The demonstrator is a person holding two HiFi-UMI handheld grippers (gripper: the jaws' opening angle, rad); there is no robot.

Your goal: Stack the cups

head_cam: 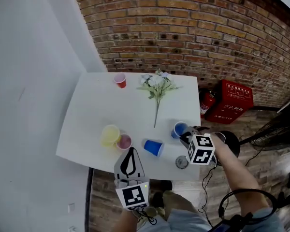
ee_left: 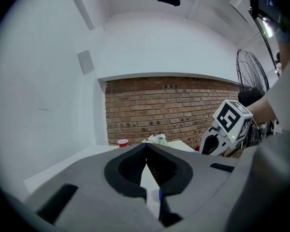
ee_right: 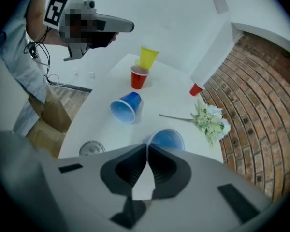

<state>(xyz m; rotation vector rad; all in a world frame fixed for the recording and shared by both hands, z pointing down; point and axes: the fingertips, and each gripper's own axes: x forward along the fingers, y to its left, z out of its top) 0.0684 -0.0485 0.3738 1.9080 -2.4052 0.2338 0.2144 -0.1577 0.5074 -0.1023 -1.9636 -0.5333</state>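
Now | left tool [ee_left: 146, 146]: jaws pressed together, empty | right tool [ee_right: 147, 146]: pressed together, empty, just beside upright blue cup [ee_right: 167, 140]

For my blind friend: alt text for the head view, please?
From above: a white table by a brick wall, the left gripper at its near edge, the right gripper beside an upright blue cup. A tipped blue cup, a yellow cup and a red cup are nearby; a second red cup and flowers sit behind.
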